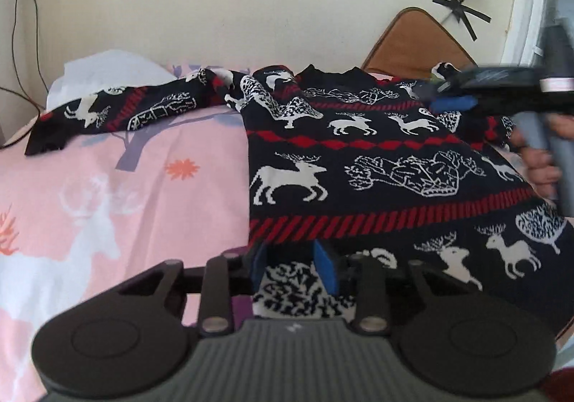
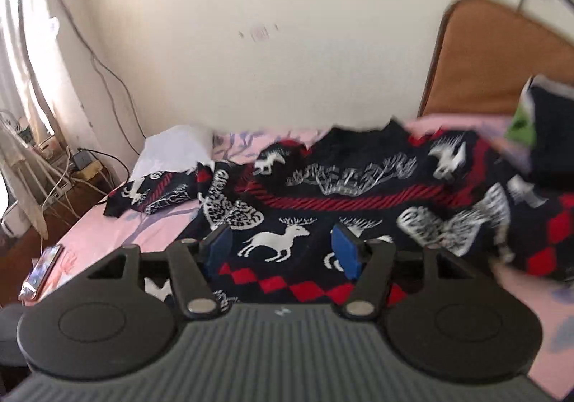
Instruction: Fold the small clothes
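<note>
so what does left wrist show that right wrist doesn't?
Left wrist only: the right gripper and the hand holding it over the sweater's far right side; black tape crosses on the wall.
Right wrist only: a phone at the bed's left edge, a tangle of cables on the floor, a green-tagged dark garment.
Both: the reindeer sweater spread on the pink sheet, one sleeve out left, a white pillow, a brown headboard.

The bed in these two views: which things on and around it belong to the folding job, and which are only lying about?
Belongs to the job:
- reindeer-pattern sweater, spread on the pink bedsheet
- left gripper, jaws open over the hem
- right gripper, jaws open above the sweater

Only lying about:
- phone at the bed's edge
- white cloth by the wall
- brown cushion
- cables in the corner
</note>
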`<state>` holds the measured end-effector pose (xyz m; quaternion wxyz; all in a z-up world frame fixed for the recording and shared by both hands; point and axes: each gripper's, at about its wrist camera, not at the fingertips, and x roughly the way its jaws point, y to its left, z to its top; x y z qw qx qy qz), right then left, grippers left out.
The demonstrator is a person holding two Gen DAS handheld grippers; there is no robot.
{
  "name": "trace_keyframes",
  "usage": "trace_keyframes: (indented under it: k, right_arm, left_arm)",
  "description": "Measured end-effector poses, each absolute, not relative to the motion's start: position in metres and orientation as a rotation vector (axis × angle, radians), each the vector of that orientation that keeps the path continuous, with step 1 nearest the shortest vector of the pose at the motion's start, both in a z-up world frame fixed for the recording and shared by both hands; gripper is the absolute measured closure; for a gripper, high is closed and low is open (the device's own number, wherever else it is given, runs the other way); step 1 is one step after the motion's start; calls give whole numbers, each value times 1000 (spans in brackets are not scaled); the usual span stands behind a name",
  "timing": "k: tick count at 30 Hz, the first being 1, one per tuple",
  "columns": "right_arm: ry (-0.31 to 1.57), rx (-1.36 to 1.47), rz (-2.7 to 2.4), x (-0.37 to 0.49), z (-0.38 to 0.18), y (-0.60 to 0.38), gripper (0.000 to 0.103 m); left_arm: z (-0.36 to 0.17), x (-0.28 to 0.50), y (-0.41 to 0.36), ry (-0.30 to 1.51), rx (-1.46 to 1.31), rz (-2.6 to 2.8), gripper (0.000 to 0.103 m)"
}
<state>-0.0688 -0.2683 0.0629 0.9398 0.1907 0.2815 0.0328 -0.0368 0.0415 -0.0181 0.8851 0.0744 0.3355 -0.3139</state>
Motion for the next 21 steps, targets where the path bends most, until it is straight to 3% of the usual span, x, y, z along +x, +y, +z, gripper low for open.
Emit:
trace_keyframes:
  k: [2,3,16,21]
  right_arm:
    - [663,444,37,-55,33,-278,39]
    - [596,441,52,-59,23,-282,40]
    - [613,375,51,-55,23,-280,34]
    - [564,235,159,-41,68,-243,35]
  left_arm:
    - [-19,-41,44,687,167,-654,74]
    - [-19,-42,45,683,170,-657,74]
    - [5,16,112,617,-35,-389,61]
    - [-7,36,123,574,-83,-290,53]
